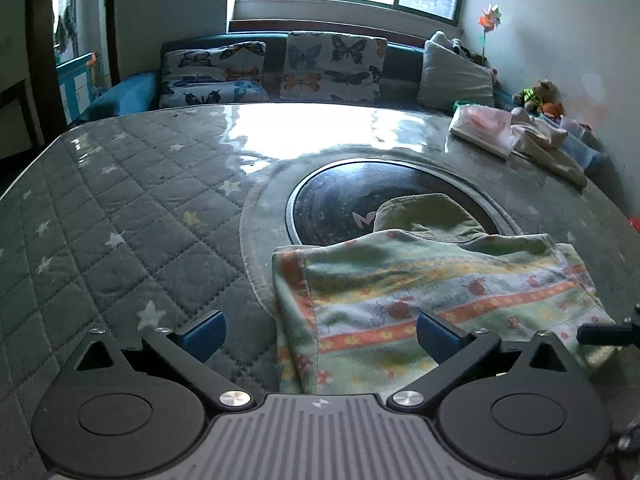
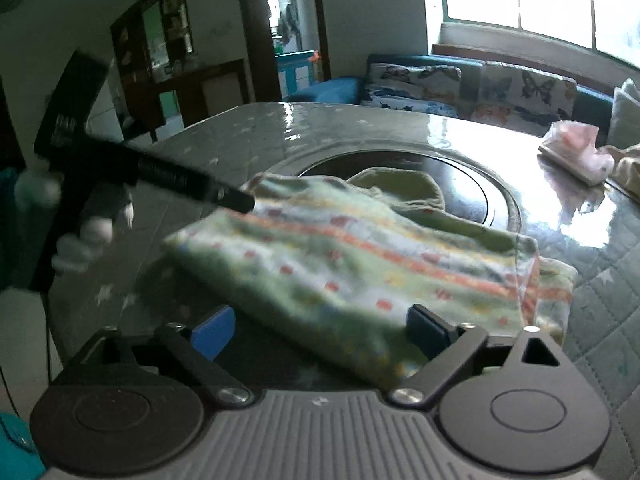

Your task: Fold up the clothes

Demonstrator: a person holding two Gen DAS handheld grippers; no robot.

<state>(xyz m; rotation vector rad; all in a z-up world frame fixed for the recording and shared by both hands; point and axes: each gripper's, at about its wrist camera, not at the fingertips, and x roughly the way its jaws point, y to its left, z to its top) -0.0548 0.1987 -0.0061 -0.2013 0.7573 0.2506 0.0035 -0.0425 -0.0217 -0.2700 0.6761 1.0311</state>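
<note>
**Fold Clothes: Both Claws Spread at the Garment's Near Edge**

The patterned garment (image 1: 436, 292) lay on the worktop (image 1: 120, 220), partly over the round dark inset (image 1: 332, 196) at 12 o'clock. The left claw (image 1: 320, 334) was spread wide, gripping nothing, with the garment's left edge between its fingers. The right claw (image 2: 322, 330) was likewise spread and empty, cloth lying between its fingers.

Risk, as a judgement: closing on one layer only would likely drag the fold apart; the glossy worktop cover could let the cloth slide.

The right wrist view alone showed the left tool's handle at 9 o'clock. The left wrist view alone showed the toys (image 1: 538, 98) at 2 o'clock.
</note>
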